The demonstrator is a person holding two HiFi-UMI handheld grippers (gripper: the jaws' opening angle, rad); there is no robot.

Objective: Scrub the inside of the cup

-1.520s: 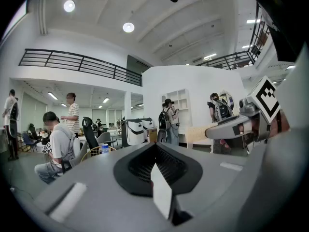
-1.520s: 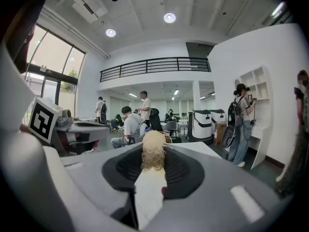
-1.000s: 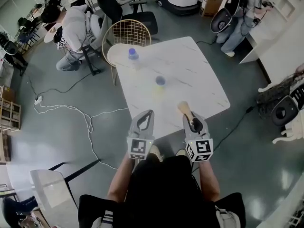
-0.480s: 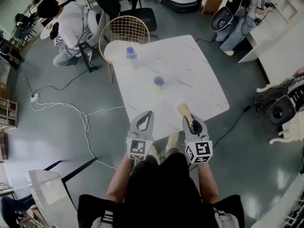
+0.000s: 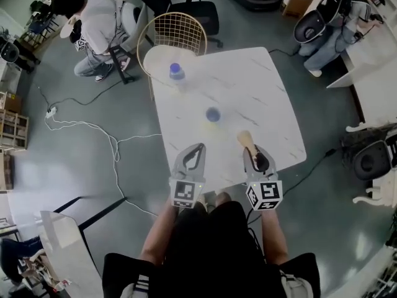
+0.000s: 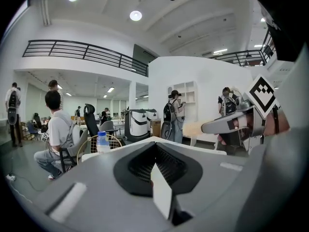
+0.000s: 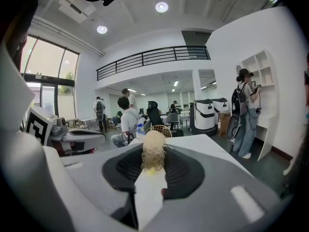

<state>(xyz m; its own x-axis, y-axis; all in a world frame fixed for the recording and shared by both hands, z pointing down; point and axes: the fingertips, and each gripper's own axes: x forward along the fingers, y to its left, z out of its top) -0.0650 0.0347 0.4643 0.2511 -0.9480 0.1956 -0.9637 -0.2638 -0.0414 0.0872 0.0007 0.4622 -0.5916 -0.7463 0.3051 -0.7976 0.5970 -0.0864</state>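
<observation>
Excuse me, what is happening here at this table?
A person stands at the white table with a tool in each hand. The right tool grips a scrubbing brush; the left tool is shut and empty. The cup sits on the table ahead of both, untouched, with a bottle beyond it.

Open passage over bare marble table (image 5: 257,89) on right half; blocked only by cup (image 5: 213,114) mid-table, bottle (image 5: 177,72) near far-left corner, wire chair (image 5: 175,33) beyond

Left gripper (image 6: 155,152), jaws together, faces a water bottle (image 6: 102,141).
</observation>
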